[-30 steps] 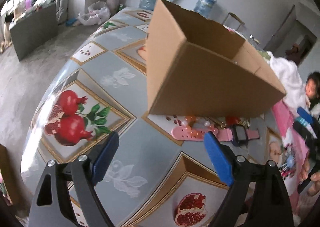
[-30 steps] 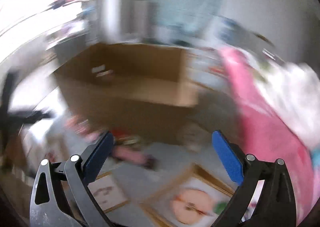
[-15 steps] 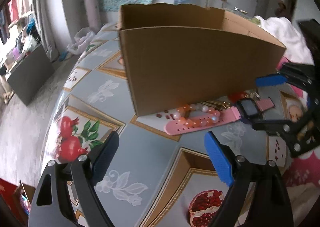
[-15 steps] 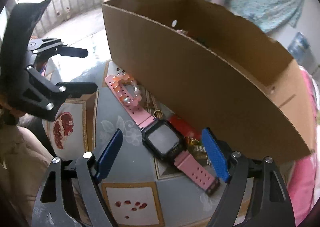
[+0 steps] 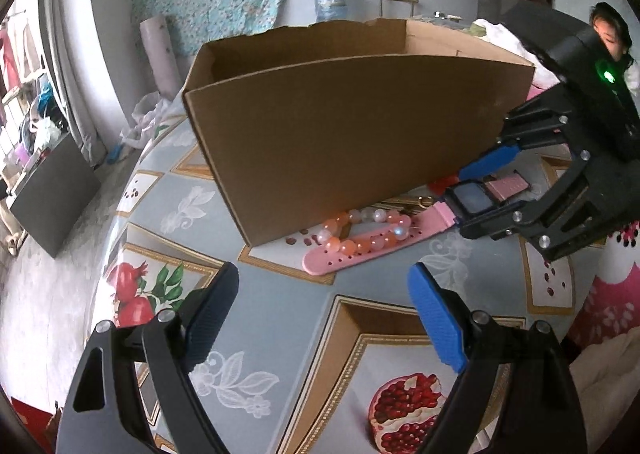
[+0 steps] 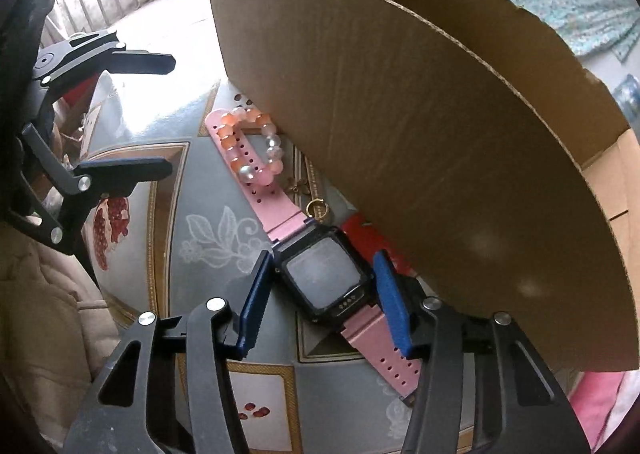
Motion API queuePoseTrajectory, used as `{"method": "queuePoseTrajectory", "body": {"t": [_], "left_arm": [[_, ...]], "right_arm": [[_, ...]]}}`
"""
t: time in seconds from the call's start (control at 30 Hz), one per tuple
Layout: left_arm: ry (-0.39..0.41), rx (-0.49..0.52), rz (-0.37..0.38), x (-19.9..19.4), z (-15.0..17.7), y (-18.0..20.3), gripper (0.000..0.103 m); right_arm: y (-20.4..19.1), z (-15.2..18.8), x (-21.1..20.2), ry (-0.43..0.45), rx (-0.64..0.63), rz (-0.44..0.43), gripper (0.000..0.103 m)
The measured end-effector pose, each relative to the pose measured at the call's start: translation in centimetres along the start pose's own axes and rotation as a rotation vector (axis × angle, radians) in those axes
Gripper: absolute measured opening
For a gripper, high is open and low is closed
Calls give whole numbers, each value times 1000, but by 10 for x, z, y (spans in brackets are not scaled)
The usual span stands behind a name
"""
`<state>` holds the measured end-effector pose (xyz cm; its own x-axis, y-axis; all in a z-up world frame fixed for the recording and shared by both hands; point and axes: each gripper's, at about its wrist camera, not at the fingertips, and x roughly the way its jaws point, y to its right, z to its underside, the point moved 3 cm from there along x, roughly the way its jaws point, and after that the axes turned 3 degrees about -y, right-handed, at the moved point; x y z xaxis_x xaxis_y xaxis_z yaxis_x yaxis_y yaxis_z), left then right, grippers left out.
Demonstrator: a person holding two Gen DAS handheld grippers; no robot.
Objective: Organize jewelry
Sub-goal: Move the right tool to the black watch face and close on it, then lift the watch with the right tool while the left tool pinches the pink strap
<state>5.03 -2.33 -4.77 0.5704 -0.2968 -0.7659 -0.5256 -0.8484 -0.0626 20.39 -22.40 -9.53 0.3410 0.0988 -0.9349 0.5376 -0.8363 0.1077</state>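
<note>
Pomegranate-printed oilcloth covers the table (image 5: pixel 168 181) we work on, with a cluttered room and a patterned cloth on the wall behind. Our right gripper (image 6: pixel 324 286) is down over the pink watch (image 6: pixel 326 274), its blue pads standing on either side of the black case; we cannot tell whether they are pressing it yet, so we call the jaws partly closed around the watch, not proven to grip. Our left gripper (image 5: pixel 324 294) hovers above the table with its jaws wide open and nothing between them, pointed at the free end of the strap. The watch lies flat just beside the near wall of the cardboard box (image 5: pixel 352 133), where we judge it is meant to go. A bead bracelet (image 6: pixel 252 145) of orange and pale beads rests across the far strap, so lifting the watch would likely drag or flick the bracelet off the table. The far pad sits close to the box wall and could catch it or shove the box. A small gold ring (image 6: pixel 318 209) and something red (image 6: pixel 368 234) lie against the box beside the case and could get nudged underneath. We count one watch, one bracelet, one ring, one red item, one box, two grippers.
</note>
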Motion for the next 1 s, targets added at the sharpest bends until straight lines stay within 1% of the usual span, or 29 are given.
{"method": "queuePoseTrajectory", "body": {"t": [0.13, 0.27, 0.3, 0.47, 0.53, 0.6, 0.7, 0.87, 0.9, 0.93, 0.97, 1.0], "left_arm": [[15, 30, 1, -5, 0, 6, 81], [28, 83, 11, -10, 1, 18, 79], [29, 96, 16, -11, 2, 21, 78], [27, 184, 18, -10, 5, 43, 72], [31, 206, 11, -11, 6, 48, 68], [39, 220, 6, -11, 5, 52, 65], [52, 231, 9, -13, 2, 53, 61], [31, 262, 54, -4, 0, 60, 55], [24, 264, 62, -3, 1, 62, 52], [16, 265, 64, 0, 1, 62, 45], [5, 263, 60, 3, 1, 62, 41], [-2, 256, 62, 5, 1, 61, 29]], "right_arm": [[1, -6, -8, 0, 25, -56, 48], [9, -10, -18, -14, 90, -180, 48], [11, -11, -18, -18, 111, -195, 48], [31, -10, -4, -108, 293, -415, 48], [33, -7, 0, -134, 341, -473, 48], [33, -8, -1, -152, 364, -509, 48], [32, -6, -5, -152, 376, -559, 48], [30, -6, -12, -144, 383, -621, 48], [27, -6, -12, -139, 381, -631, 48], [28, -5, -10, -135, 380, -639, 48], [25, -5, -6, -126, 379, -651, 48], [23, -4, -6, -119, 378, -654, 48]]}}
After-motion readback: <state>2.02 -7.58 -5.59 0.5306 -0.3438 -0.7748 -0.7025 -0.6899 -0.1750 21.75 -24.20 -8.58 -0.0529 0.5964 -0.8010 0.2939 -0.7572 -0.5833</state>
